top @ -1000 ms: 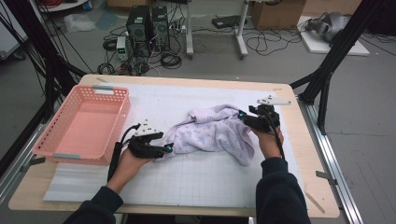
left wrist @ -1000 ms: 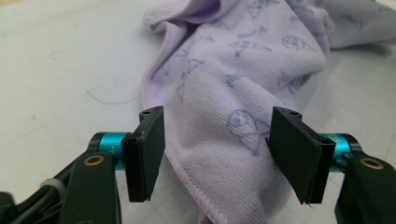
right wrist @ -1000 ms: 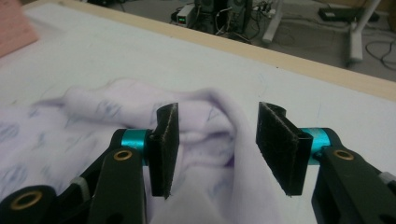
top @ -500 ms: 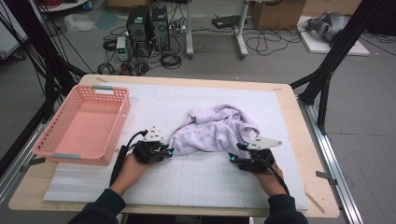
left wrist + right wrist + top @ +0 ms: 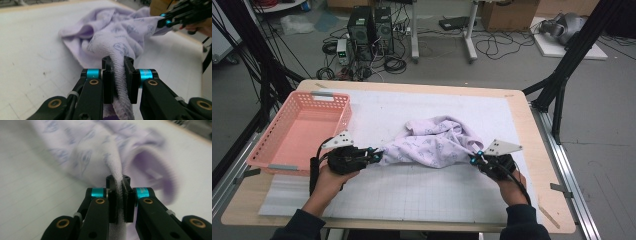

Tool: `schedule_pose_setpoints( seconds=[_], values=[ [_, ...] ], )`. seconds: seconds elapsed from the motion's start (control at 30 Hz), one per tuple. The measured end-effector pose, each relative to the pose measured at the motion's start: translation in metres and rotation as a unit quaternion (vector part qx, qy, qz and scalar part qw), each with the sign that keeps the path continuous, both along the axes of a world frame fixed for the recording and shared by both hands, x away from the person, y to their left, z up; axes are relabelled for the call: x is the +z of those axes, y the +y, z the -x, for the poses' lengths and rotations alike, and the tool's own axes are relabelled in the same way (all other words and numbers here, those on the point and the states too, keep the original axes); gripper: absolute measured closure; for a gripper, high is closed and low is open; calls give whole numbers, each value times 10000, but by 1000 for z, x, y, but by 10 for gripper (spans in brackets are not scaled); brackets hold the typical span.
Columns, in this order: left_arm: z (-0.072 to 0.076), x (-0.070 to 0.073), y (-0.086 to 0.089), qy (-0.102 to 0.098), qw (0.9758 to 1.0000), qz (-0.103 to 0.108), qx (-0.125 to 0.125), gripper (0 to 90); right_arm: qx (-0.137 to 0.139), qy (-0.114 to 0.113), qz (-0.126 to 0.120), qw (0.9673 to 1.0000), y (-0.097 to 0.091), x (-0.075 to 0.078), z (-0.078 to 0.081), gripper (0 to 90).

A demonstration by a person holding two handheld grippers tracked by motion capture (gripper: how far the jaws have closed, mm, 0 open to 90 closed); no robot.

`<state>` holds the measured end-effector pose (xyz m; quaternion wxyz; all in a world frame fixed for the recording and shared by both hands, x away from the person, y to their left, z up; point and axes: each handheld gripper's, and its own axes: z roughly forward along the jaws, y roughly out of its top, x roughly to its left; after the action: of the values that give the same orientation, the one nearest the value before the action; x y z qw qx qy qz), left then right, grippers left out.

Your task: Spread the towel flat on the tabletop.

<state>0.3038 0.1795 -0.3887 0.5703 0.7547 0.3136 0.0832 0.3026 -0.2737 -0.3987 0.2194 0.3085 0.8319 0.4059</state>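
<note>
White gridded mat (image 5: 427,195), pink basket (image 5: 299,131) empty at left. Lavender towel (image 5: 437,147) bunched mid-table. Left gripper (image 5: 374,156) and right gripper (image 5: 473,159) have just closed, each clamping an edge. Grasp done; spreading, folding left.

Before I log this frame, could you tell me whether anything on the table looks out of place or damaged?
Nothing stands out. The lilac towel lies bunched mid-table, pinched at opposite ends by the left gripper and right gripper. The pink basket sits square at the left edge, with nothing spilled or torn.

Black grippers (image 5: 374,156), cyan collars, brass screws, grey plates; dark sleeves (image 5: 299,227)
</note>
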Motion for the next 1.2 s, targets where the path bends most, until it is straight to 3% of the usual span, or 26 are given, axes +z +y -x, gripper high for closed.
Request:
schedule_pose_setpoints(
  seconds=[0.1,0.17,0.27,0.33,0.43,0.47,0.5,0.53,0.6,0.63,0.67,0.73,0.77,0.8,0.87,0.97,1.1,1.2],
  values=[
    [-4,8,2,-136,9998,86,142,838,-313,-245,-173,9991,-8,15,-16,861],
    [-11,10,0,-183,9994,-110,287,839,-586,-341,-240,9974,-11,24,-33,861],
    [-23,5,-8,-240,9968,-441,615,839,-882,-365,-268,9951,-12,28,-54,861],
    [-33,-1,-14,-298,9929,-718,896,840,-1086,-368,-308,9929,-12,27,-69,861],
    [-45,-8,-19,-324,9866,-993,1251,840,-1374,-291,-147,9900,-7,20,-88,861],
    [-52,-12,-22,-350,9825,-1164,1409,840,-1457,-279,-115,9889,-4,17,-93,861],
    [-56,-15,-23,-356,9800,-1252,1507,839,-1557,-247,-89,9875,-2,13,-99,860],
    [-60,-18,-24,-343,9778,-1300,1606,839,-1615,-245,-63,9866,0,10,-102,860],
    [-65,-23,-26,-226,9758,-1271,1765,811,-1775,-193,-4,9839,6,3,-109,860],
    [-66,-24,-26,-140,9764,-1193,1793,741,-1828,-100,31,9831,9,-1,-111,859],
    [-64,-24,-26,-108,9770,-1176,1774,606,-1866,-39,112,9824,13,-5,-112,855],
    [-59,-21,-26,-152,9802,-1106,1635,493,-1822,8,135,9832,17,-8,-114,824],
    [-55,-19,-25,-186,9842,-984,1461,471,-1833,35,90,9830,16,-8,-113,746],
    [-51,-17,-24,-213,9870,-859,1343,451,-1799,99,-103,9836,14,-7,-112,653],
    [-43,-14,-23,-336,9898,-706,1190,438,-1735,90,-295,9843,11,-2,-106,589],
    [-34,-14,-27,-437,9922,-814,837,456,-1548,-70,-447,9869,8,7,-92,539],
    [-32,-25,-40,-329,9915,-1162,474,477,-1336,-288,-678,9883,2,19,-67,520],
    [-37,-38,-54,-209,9864,-1594,350,482,-1126,-312,-686,9908,1,21,-52,525]
  ],
)
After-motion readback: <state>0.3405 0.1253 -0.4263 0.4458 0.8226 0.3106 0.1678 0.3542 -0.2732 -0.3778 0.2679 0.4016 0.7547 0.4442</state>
